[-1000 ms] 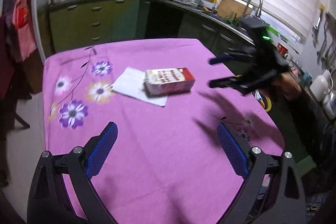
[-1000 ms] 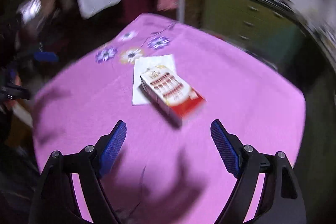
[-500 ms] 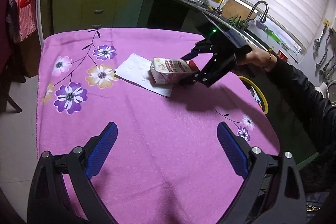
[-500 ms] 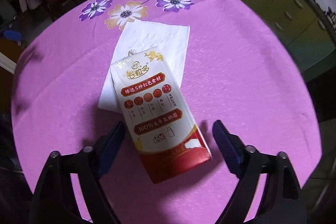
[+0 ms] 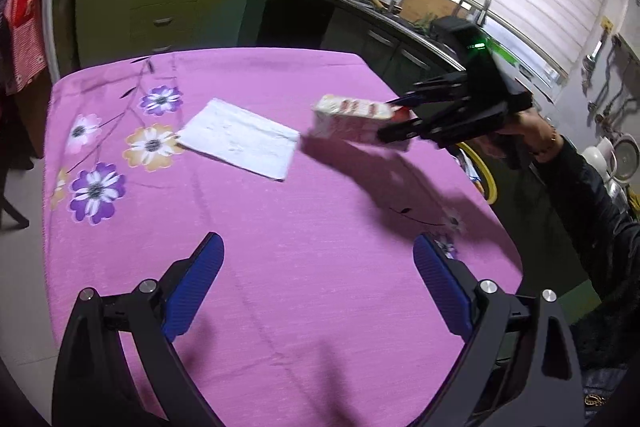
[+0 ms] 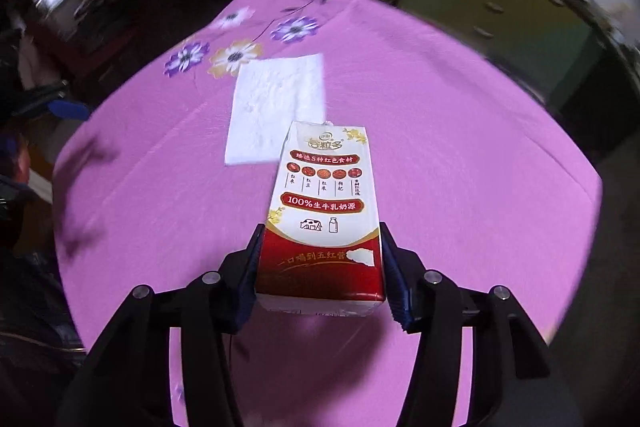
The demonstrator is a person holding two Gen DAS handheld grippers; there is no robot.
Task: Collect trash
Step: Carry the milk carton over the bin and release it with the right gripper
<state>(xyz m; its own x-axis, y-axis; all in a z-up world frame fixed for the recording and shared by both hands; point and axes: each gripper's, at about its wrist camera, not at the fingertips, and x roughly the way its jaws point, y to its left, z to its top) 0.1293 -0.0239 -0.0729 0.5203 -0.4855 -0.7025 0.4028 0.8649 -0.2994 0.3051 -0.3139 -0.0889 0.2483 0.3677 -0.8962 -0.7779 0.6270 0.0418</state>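
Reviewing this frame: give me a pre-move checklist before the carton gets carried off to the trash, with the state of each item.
1. Milk carton between the right gripper pads, jaws closing: ok.
2. Carton lifted off the pink tablecloth: ok, its shadow lies apart below it.
3. Left gripper open, holding nothing: ok.
4. White napkin collected: not ok, it lies flat.
5. Trash bin location: cannot tell.

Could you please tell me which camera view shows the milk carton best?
The right wrist view: the carton fills the centre, its printed face sharp, between the closing right claw pads. The left wrist view shows it smaller, blurred and side-on, lifted off the tablecloth beyond the napkin.
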